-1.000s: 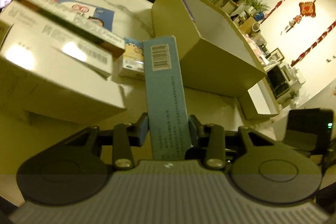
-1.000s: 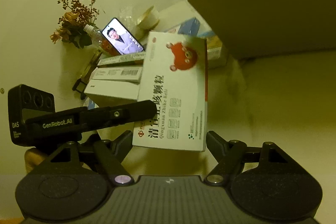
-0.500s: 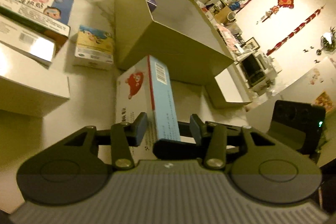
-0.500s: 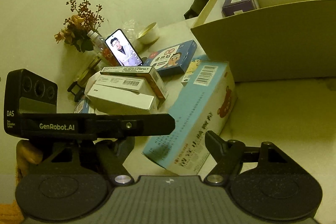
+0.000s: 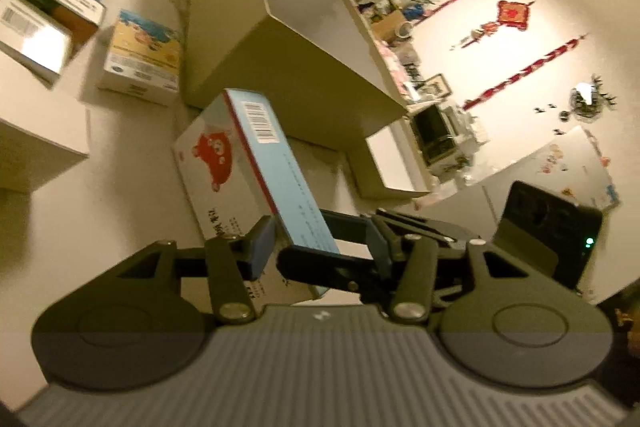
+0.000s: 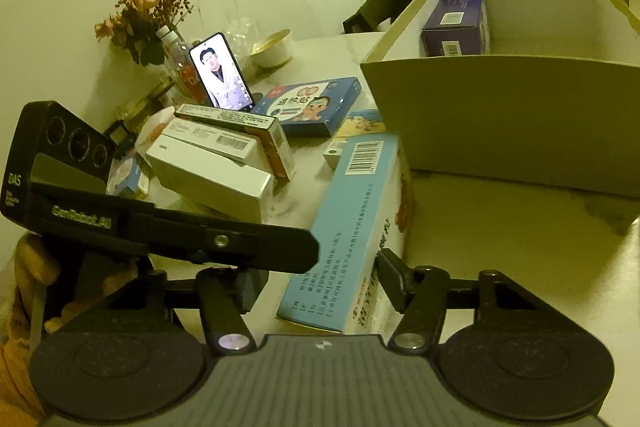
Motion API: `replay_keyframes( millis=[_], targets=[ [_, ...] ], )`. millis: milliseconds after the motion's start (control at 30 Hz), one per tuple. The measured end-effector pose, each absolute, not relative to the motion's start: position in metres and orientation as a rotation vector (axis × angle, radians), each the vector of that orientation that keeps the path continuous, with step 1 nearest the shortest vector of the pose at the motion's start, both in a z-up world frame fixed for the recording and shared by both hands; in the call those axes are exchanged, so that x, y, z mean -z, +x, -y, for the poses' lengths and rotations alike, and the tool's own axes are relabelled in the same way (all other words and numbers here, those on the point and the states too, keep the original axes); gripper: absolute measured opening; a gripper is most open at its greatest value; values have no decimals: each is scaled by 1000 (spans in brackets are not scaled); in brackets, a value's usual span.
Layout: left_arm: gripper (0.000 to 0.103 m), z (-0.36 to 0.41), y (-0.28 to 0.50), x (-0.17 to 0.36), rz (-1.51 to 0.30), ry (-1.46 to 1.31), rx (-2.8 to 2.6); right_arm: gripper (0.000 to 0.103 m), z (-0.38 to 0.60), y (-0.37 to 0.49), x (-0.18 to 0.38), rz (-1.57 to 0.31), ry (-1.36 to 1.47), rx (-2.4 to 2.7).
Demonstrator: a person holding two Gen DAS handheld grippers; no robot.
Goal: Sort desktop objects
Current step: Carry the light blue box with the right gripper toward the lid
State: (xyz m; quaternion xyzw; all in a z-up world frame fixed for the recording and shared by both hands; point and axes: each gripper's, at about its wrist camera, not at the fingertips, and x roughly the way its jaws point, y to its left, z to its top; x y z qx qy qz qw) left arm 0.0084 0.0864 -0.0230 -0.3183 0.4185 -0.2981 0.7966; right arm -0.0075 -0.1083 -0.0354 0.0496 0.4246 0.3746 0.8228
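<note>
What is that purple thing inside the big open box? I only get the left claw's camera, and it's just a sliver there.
Observer: It's a small purple carton with a barcode on it. It stands in the far corner of the cardboard box.
Visitor: Is anything past the stacked cartons on my left?
Observer: Yes, a phone is propped upright, with a person showing on its lit screen.
Visitor: And behind the phone?
Observer: There are dried flowers in a bottle against the wall, and a pale bowl sits to the right of them.
</note>
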Motion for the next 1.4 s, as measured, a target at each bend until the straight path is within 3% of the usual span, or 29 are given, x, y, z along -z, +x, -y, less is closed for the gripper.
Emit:
replay_keyframes(
  millis=[367,800,967,1067,1400],
  targets=[
    [55,-98,0,26,-819,-734,645,52,99,-8,22,-901,-44,-783],
    [64,-123,-27,18,-702,-645,522,50,49,17,26,-1006,-301,-702],
    [65,-136,-29,26,-714,-667,490,50,44,28,36,-1041,-309,-693],
    [65,-140,-30,30,-721,-673,480,41,45,29,36,-1025,-315,-679],
    [67,-144,-32,33,-729,-666,476,41,63,29,20,-993,-280,-659]
  ],
)
